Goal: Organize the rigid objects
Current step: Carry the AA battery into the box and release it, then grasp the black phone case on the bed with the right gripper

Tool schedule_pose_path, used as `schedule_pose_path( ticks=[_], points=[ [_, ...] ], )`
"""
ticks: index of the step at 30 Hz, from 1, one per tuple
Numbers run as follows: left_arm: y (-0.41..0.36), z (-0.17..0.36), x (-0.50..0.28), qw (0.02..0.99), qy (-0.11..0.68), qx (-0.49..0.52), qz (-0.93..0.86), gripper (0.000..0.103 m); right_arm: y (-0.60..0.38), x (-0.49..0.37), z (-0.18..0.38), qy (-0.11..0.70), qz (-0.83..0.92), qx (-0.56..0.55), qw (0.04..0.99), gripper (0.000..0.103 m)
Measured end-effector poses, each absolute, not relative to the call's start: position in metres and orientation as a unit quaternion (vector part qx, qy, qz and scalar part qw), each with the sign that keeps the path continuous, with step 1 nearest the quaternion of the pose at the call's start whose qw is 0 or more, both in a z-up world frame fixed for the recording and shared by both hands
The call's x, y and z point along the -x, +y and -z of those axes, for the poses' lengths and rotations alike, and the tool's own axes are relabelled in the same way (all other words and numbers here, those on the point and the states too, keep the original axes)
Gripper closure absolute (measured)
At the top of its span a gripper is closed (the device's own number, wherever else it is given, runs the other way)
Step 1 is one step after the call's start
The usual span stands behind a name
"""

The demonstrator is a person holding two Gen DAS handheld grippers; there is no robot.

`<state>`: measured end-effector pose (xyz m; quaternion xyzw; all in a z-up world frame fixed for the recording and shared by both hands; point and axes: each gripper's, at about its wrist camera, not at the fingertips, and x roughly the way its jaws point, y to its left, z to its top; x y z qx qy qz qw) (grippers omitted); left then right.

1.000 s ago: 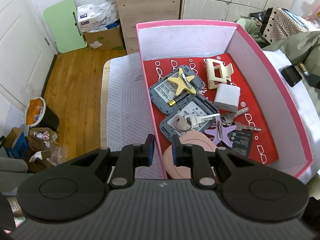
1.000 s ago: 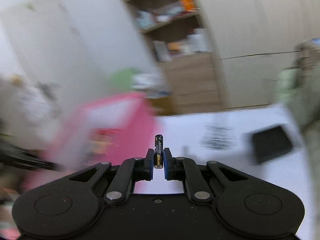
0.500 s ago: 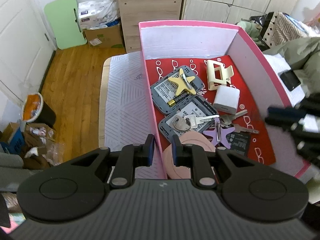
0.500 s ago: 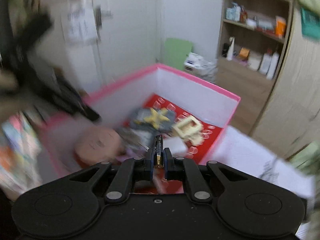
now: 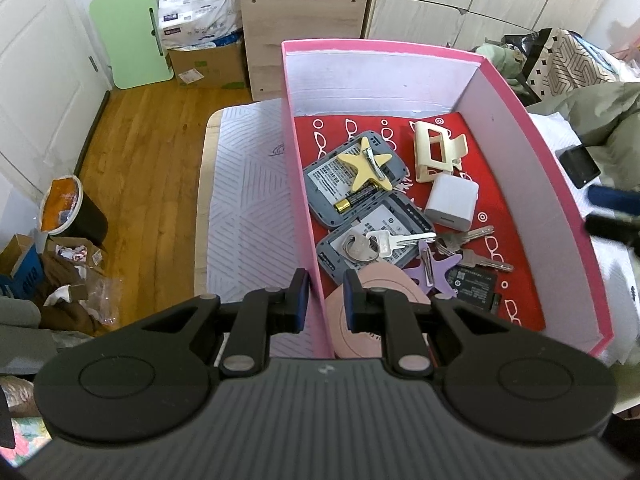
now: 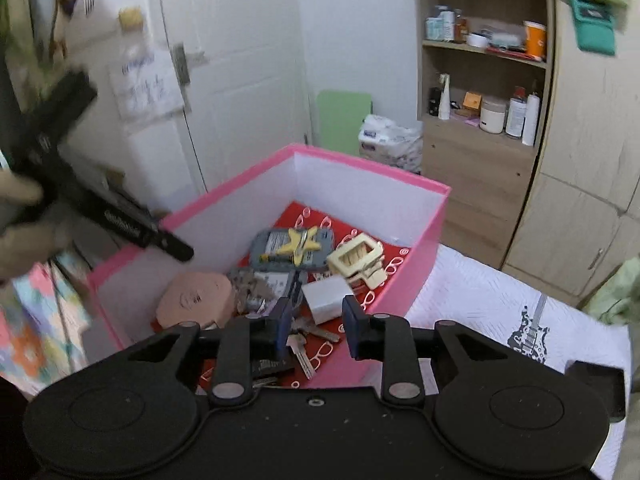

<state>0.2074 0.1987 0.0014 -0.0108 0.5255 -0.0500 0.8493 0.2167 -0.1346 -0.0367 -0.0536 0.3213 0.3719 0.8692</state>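
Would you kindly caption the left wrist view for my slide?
Left tongs straddle the pink box wall, above keys, battery and charger.

We can read very little here. On the floor well left of the pink box (image 5: pixel 400 46), a blue carton (image 5: pixel 18 276) carries pale characters, perhaps "018", too skewed for us to be sure. Inside the box, the two grey devices (image 5: pixel 352 176) bear printed labels, and the black battery pack (image 5: pixel 474 284) has a small code square, but we find all that print too fine to make out. On the door behind the box, a paper sheet (image 6: pixel 146 86) shows blurred blue handwriting that we cannot read.
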Motion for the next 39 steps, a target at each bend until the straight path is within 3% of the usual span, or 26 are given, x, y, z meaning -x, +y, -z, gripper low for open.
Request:
schedule_pose_path(
  ticks=[11, 17, 20, 25, 35, 39],
  points=[
    [0.202, -0.003, -0.208, 0.848, 0.528, 0.034, 0.034, 0.087, -0.212, -0.228, 0.050, 0.358, -0.246, -0.010, 0.901, 0.067],
    [0.200, -0.004, -0.209, 0.846, 0.532, 0.032, 0.029, 0.087, -0.250, -0.243, 0.081, 0.381, -0.177, -0.048, 0.906, 0.059],
    [0.199, -0.004, -0.210, 0.845, 0.533, 0.031, 0.027, 0.087, -0.264, -0.255, 0.096, 0.384, -0.140, -0.055, 0.911, 0.051],
    [0.200, -0.002, -0.210, 0.845, 0.533, 0.032, 0.032, 0.086, -0.289, -0.280, 0.118, 0.394, -0.114, -0.145, 0.901, 0.029],
    [0.199, -0.003, -0.212, 0.842, 0.538, 0.027, 0.037, 0.086, -0.287, -0.329, 0.153, 0.423, -0.080, -0.151, 0.890, 0.026],
    [0.200, -0.002, -0.212, 0.842, 0.537, 0.027, 0.040, 0.086, -0.282, -0.345, 0.155, 0.411, -0.077, -0.139, 0.898, 0.011]
  ],
)
